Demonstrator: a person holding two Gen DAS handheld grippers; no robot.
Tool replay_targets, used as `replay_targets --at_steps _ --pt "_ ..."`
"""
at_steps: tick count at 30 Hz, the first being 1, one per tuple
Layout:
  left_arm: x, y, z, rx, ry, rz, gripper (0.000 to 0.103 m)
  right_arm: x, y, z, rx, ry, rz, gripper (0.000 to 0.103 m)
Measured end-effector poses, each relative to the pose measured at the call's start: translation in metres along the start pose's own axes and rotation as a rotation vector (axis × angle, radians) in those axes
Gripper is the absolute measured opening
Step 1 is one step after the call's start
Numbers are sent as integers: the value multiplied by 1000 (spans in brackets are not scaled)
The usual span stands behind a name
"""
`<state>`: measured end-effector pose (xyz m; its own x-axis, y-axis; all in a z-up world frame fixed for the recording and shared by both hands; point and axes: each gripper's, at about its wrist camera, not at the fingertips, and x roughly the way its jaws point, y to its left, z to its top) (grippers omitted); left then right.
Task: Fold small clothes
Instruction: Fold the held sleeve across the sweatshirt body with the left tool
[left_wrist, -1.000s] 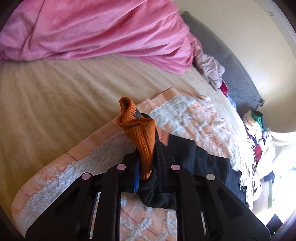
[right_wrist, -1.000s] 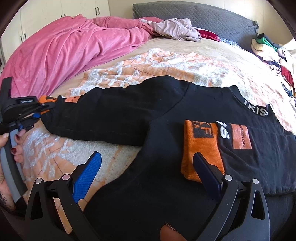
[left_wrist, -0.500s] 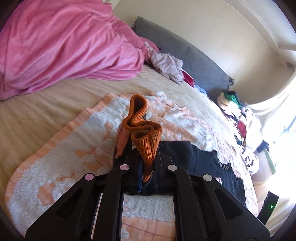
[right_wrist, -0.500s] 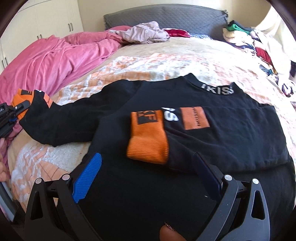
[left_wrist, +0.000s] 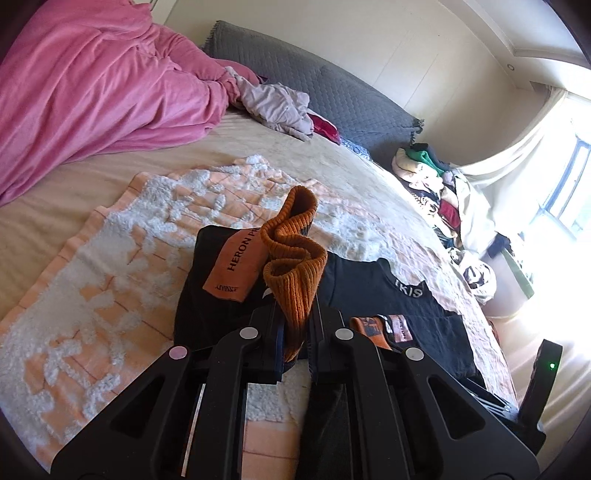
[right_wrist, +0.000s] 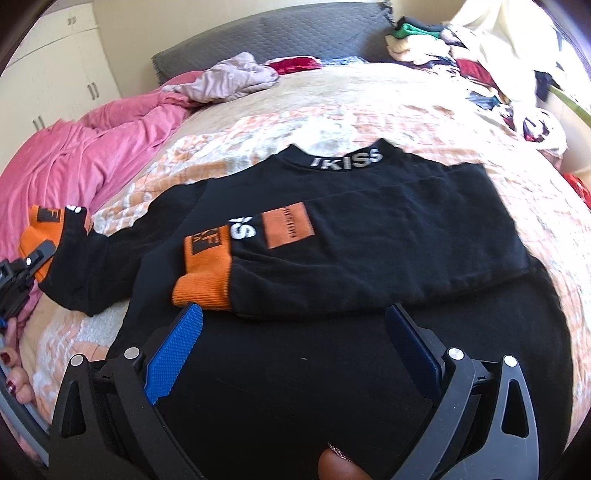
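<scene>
One big bed (right_wrist: 369, 92) holds everything here. A pink blanket (left_wrist: 92, 81) is bunched up along the bed's left edge, and a gray headboard cushion (right_wrist: 277, 33) stands at the far end. A heap of mixed clothes (left_wrist: 436, 184) sits at the far right corner. A fluffy orange and white throw (left_wrist: 110, 258) is spread flat on the middle of the bed. The black sweatshirt (right_wrist: 369, 240) lies on that throw, neck toward the headboard. Its right sleeve is folded across the chest, so the orange cuff (right_wrist: 205, 280) rests on the black cloth. The left tongs (left_wrist: 295, 332) are closed tight on the other orange cuff (left_wrist: 291, 266) and hold that sleeve up near the bed's left side. The right tongs (right_wrist: 291, 339) are wide open just over the sweatshirt's bottom part, with nothing in them. A small light purple garment (right_wrist: 229, 77) lies crumpled by the headboard.
</scene>
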<state>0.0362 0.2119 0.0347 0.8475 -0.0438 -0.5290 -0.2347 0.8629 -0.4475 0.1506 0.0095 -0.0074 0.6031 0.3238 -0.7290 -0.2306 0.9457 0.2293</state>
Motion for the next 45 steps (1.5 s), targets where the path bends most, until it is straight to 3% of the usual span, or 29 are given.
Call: replay_targets --at_steps 12,16,27,45 --pt "21 -63 -1 102 123 -144 3 -47 -56 9 120 -87 -64 98" --pt "31 -85 2 154 147 -159 3 -56 -69 8 137 -97 -91 98" --pt "46 -86 0 126 186 -232 3 -67 -91 6 183 -131 -137 98" --pt "69 -138 -48 286 305 -311 5 -65 -133 -8 342 -108 -134 98"
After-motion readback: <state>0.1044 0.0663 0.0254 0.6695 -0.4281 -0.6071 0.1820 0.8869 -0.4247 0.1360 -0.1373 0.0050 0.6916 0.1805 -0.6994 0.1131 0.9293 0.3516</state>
